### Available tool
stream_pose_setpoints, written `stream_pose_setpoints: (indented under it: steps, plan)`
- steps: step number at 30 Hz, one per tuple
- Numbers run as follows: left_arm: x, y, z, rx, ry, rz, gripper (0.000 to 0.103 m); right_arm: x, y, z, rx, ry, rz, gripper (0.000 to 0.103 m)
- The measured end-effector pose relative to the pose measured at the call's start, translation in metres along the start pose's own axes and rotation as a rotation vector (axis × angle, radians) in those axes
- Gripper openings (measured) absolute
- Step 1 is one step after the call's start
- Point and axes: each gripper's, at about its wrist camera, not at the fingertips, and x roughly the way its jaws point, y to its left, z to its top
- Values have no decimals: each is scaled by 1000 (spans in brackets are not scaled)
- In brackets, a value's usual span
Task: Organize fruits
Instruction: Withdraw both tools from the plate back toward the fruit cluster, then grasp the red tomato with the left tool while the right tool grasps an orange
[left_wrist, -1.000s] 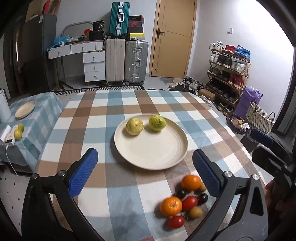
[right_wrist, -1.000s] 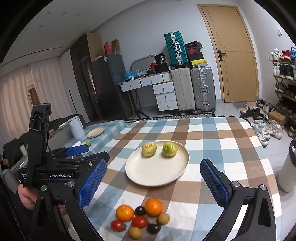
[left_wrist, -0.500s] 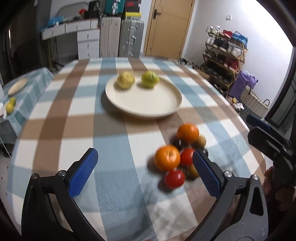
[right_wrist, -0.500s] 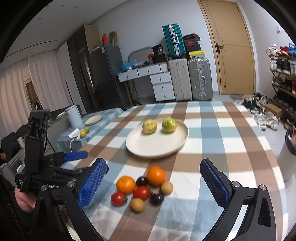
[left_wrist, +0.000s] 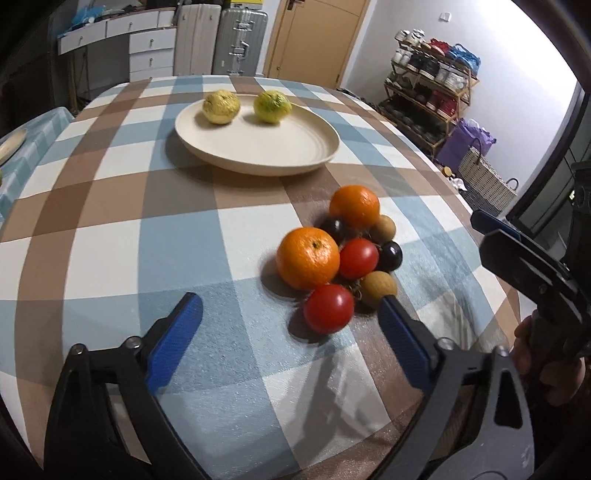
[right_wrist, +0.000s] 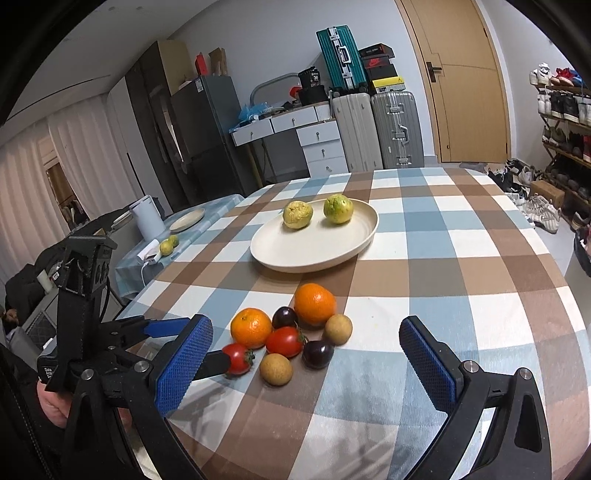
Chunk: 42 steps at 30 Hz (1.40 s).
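hovering low at the bottom of the left wrist view, the left gripper (left_wrist: 290, 325) has its blue pads spread but closing, with nothing pressed between them; a red tomato (left_wrist: 328, 308) sits just ahead of the gap, nearer the right-hand pad (left_wrist: 400, 332), which reads as lining up on that nearest fruit. the right gripper (right_wrist: 301, 352) fills the bottom of the right wrist view, jaws wide apart and gripping nothing, and the pile lies just beyond its tips. the loose fruits cluster on the checked tablecloth (left_wrist: 110, 240) at centre right of the left wrist view, touching one another: two oranges (left_wrist: 308, 258), a second tomato (left_wrist: 358, 257), two dark plums (left_wrist: 390, 255) and two brown longan-like fruits (left_wrist: 378, 288). they are probably bunched so that either hand can reach them. behind them, toward the upper middle of the frame, a cream plate (left_wrist: 288, 147) holds two yellow-green citrus fruits (left_wrist: 221, 107) side by side at its far edge, well apart from the pile; the bare near part of the plate looks kept free for what is yet to be sorted. none of the fruit has a clear long axis, being close to round. the near orange shows its stem dimple facing up and toward the camera, and in the right wrist view the nearest tomato's green calyx points to the right of the frame, toward the pile, so it lies on its side.
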Motion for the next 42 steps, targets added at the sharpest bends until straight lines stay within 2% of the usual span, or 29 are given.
stream_pose_setpoints:
  steps: [2, 10, 16, 19, 27, 36, 42]
  plan:
    - [2, -1, 0, 4, 12, -11, 79, 0, -2, -1, 7, 3, 0, 103]
    - [6, -6, -1, 15, 34, -64, 50, 1, -10, -5, 32, 12, -3, 103]
    - [6, -4, 0, 2, 41, -105, 37, 2, -11, -5, 37, 16, -4, 103]
    - [6, -4, 0, -4, 46, -143, 27, 3, -12, -5, 36, 17, -4, 103]
    - [-1, -2, 0, -5, 30, -153, 26, 5, -12, -6, 39, 28, 2, 103]
    - [-25, 10, 7, -26, -26, -168, 26, 17, -15, 2, 54, 62, 14, 103]
    - [-34, 25, 13, -52, -46, -168, 26, 37, -25, 13, 97, 91, 58, 103]
